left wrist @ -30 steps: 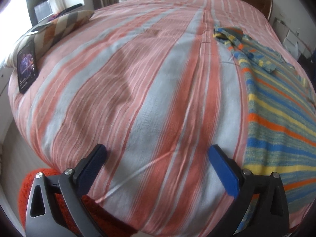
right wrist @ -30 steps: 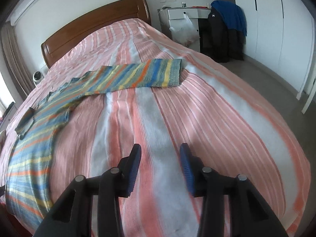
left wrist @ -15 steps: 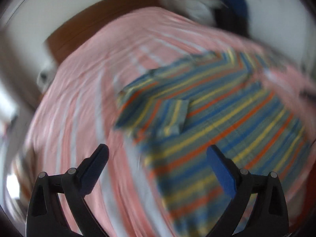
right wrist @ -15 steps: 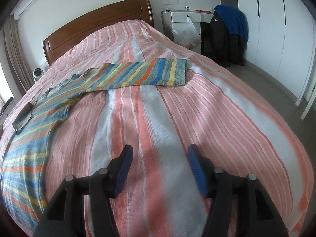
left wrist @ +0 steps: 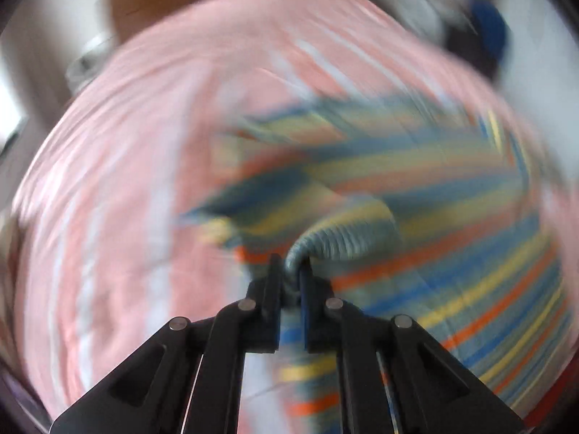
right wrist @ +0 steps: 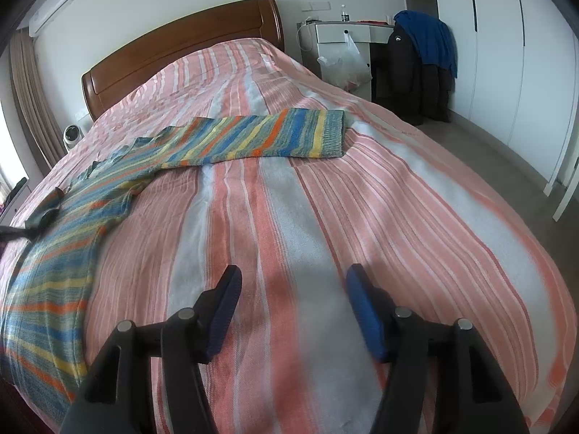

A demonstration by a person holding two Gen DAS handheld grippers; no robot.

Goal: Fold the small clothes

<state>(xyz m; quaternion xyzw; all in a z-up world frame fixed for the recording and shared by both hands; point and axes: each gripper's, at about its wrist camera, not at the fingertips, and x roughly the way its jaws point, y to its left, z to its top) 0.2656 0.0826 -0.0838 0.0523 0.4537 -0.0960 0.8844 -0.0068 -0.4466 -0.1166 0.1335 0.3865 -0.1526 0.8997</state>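
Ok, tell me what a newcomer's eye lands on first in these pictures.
First, the striped sweater sprawled across the pink-striped bed, one sleeve stretched toward the far side. Next, in the blurred left wrist view, the left tool pinched shut on its ribbed cuff. The right tool hangs open over bare bedspread.

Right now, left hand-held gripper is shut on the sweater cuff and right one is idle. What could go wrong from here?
1. The left hand-held gripper pinches only the bunched cuff edge; a fast pull could slip it free.
2. The left view is motion-blurred, so the fold may land crooked.
3. The right hand-held gripper is open over bare bedspread, so the sweater body is unpinned and may drag along.
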